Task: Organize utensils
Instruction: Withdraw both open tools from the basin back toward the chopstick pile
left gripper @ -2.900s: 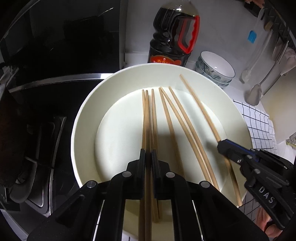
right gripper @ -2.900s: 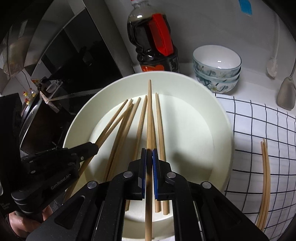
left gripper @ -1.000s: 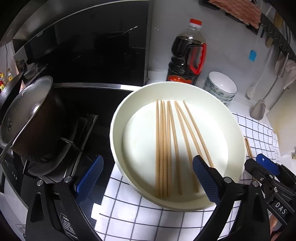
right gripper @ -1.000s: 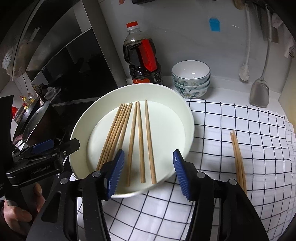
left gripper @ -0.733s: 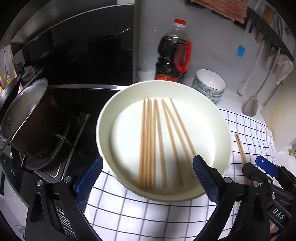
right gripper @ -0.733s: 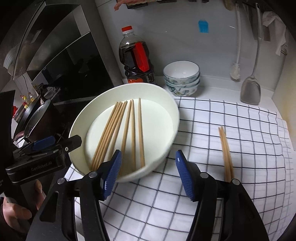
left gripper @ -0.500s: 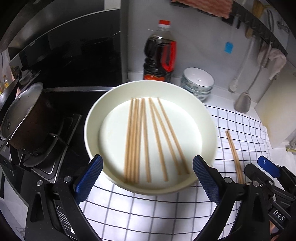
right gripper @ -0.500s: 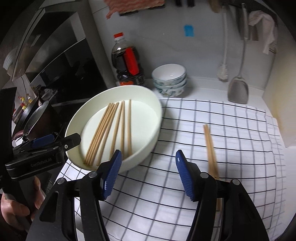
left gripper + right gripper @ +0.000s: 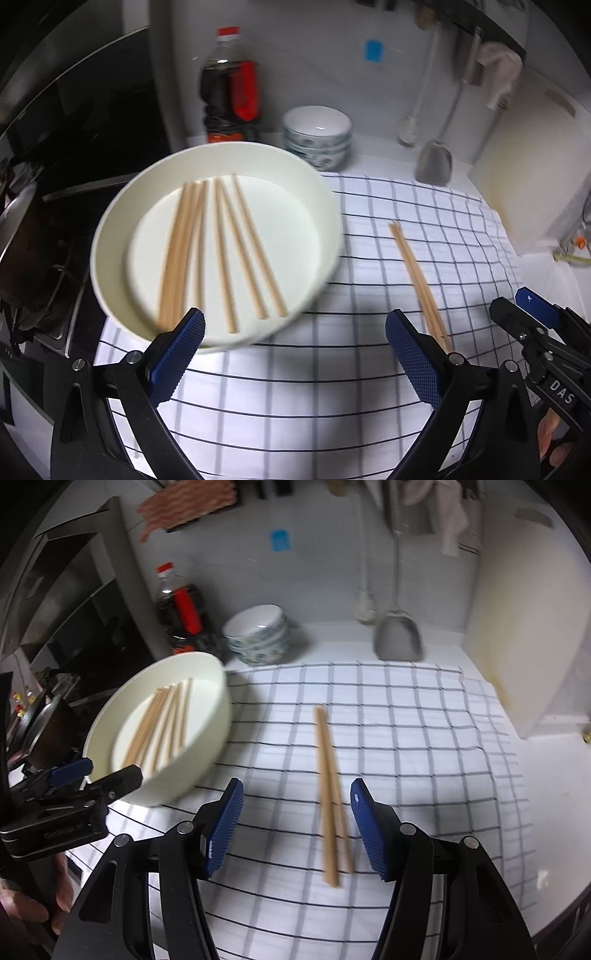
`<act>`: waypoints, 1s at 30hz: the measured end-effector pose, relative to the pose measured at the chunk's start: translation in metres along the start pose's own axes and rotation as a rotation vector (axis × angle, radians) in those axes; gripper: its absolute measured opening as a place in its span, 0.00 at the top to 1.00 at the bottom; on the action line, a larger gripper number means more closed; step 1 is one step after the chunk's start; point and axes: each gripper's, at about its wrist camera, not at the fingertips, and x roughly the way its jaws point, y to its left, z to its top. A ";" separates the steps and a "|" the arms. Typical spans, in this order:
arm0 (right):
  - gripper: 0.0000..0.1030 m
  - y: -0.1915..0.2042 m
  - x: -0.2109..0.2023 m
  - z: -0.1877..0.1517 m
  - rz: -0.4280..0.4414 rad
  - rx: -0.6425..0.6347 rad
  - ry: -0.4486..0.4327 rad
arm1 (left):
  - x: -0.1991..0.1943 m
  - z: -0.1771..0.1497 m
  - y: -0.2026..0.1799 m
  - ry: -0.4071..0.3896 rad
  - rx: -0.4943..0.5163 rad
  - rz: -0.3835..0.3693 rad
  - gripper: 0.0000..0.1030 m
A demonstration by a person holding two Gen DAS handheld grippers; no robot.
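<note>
Reading from the left, the white bowl (image 9: 159, 734) holds six loose chopsticks (image 9: 218, 251), the left gripper (image 9: 295, 354) gapes wide and empty over the checked cloth (image 9: 443, 229), and the right gripper (image 9: 295, 830) hangs half-spread, empty, above the chopstick pair (image 9: 328, 797) (blurred). Risk, as I judge it: closing off-centre could catch one stick and roll its mate across the cloth

Your white bowl (image 9: 325, 229) smears at its rim in both views, blurring the chopsticks (image 9: 221, 251) inside. The bottle's (image 9: 231, 103) label is unreadable. At the left edge of the left view, the pot (image 9: 18, 236) is cut off.
</note>
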 end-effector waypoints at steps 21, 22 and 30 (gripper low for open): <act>0.44 -0.067 0.095 -0.042 -0.044 -0.056 0.129 | 0.064 -0.026 -0.064 0.062 0.021 0.043 0.06; 0.44 -0.067 0.097 -0.043 -0.042 -0.060 0.132 | 0.066 -0.026 -0.065 0.064 0.021 0.045 0.06; 0.44 -0.060 0.102 -0.049 -0.022 -0.136 0.142 | 0.074 -0.028 -0.071 0.073 0.018 0.048 0.06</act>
